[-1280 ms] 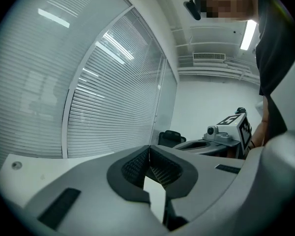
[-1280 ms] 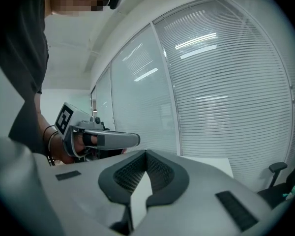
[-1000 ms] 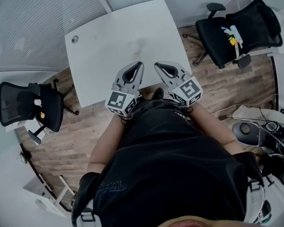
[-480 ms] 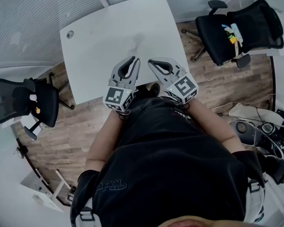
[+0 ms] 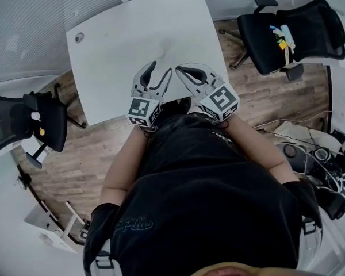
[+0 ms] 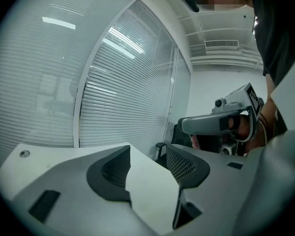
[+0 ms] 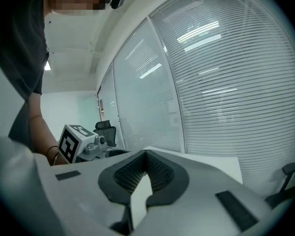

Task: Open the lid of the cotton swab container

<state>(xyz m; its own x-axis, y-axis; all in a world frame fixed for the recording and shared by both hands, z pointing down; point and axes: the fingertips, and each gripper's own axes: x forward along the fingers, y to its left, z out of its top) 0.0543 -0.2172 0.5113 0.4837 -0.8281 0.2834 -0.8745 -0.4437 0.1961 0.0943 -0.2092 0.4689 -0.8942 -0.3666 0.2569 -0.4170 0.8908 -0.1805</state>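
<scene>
Left gripper (image 6: 147,150) jaws just opening, empty; right gripper (image 7: 146,154) jaws together.

A white table (image 5: 121,45) stands on wood flooring (image 5: 75,148), black chair (image 5: 293,30) nearby.

table (image 5: 132,33): plain white
floor (image 5: 264,102): brown wood planks, pale streaks
office chairs (image 5: 293,33): black
shirt (image 5: 207,200): black
blinds (image 7: 236,97): white, thin horizontal slats
right gripper (image 7: 146,154): light grey shell, dark grey ribbed pads
marker cube (image 5: 217,101): black squares on white
</scene>
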